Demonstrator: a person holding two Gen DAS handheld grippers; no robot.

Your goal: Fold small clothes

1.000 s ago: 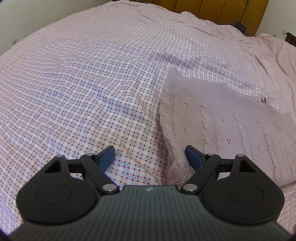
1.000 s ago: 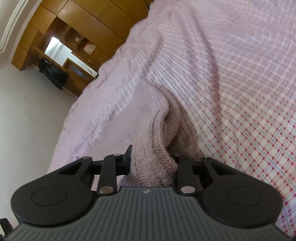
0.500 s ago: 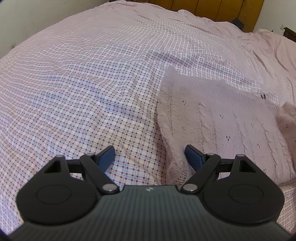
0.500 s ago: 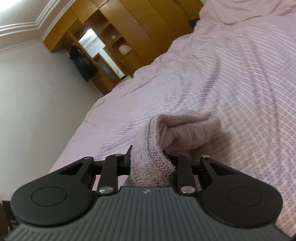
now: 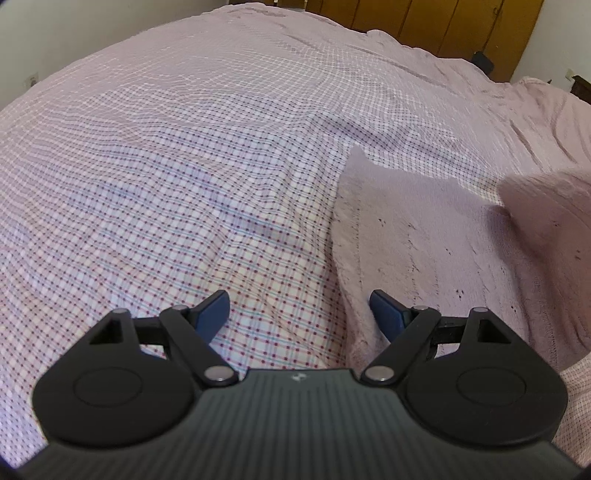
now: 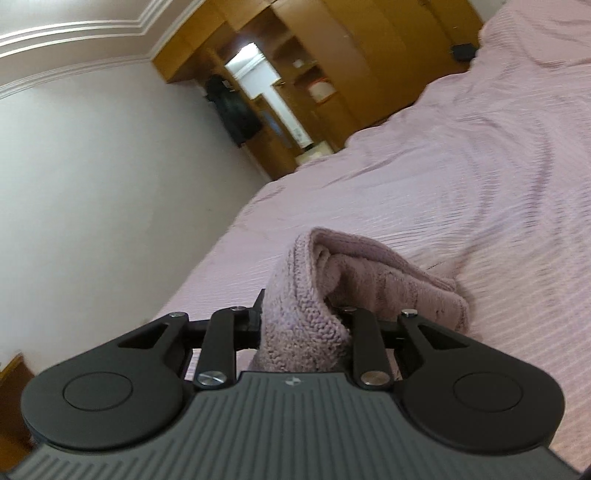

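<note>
A small pale pink knitted garment lies on the checked bedsheet at the right of the left wrist view. My left gripper is open, low over the sheet, with its right finger by the garment's near left edge. My right gripper is shut on a bunched edge of the same garment and holds it lifted above the bed. That lifted part shows blurred at the right edge of the left wrist view.
The pink bed fills most of both views. Wooden wardrobes and a white wall stand beyond the bed. More wardrobe doors run along the far side in the left wrist view.
My right gripper has lifted the garment's edge higher and swung it over towards the left, so a raised fold now enters the left wrist view. The left gripper has stayed open, nearly still.
</note>
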